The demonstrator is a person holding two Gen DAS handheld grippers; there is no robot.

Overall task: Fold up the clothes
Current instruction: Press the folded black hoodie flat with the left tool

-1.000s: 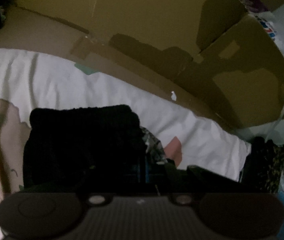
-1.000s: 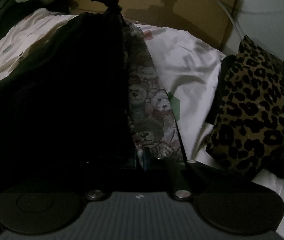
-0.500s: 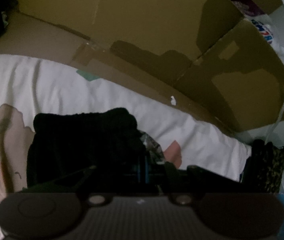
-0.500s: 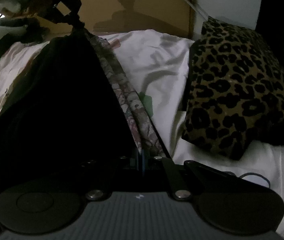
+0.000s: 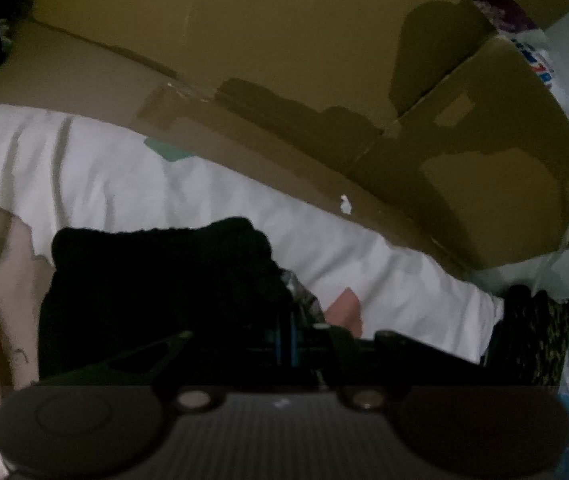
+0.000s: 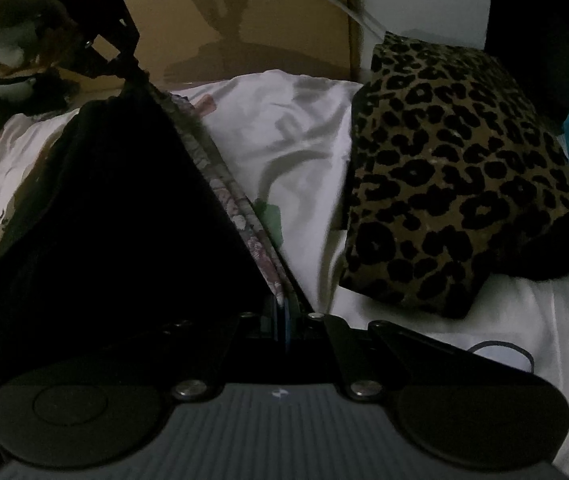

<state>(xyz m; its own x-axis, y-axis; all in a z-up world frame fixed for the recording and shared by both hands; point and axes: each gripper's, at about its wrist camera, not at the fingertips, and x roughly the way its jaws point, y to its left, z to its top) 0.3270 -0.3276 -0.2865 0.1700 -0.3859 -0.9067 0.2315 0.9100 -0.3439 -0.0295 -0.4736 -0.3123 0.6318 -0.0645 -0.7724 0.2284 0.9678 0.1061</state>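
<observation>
White bedsheet [image 6: 284, 140] under black garment [image 6: 124, 220]

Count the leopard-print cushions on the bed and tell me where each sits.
1. The leopard-print cushion lies on the white sheet, right of the black garment in the right wrist view; the left wrist view catches its edge at far right. The garment could hide others.

1 black garment [image 6: 116, 216], 1 leopard pillow [image 6: 456, 184] at 3 o'clock. 2 grippers: left [image 6: 124, 68], right [image 6: 284, 320]. 1 sheet [image 5: 96, 184], 1 cardboard box [image 5: 284, 52] at 12.
</observation>
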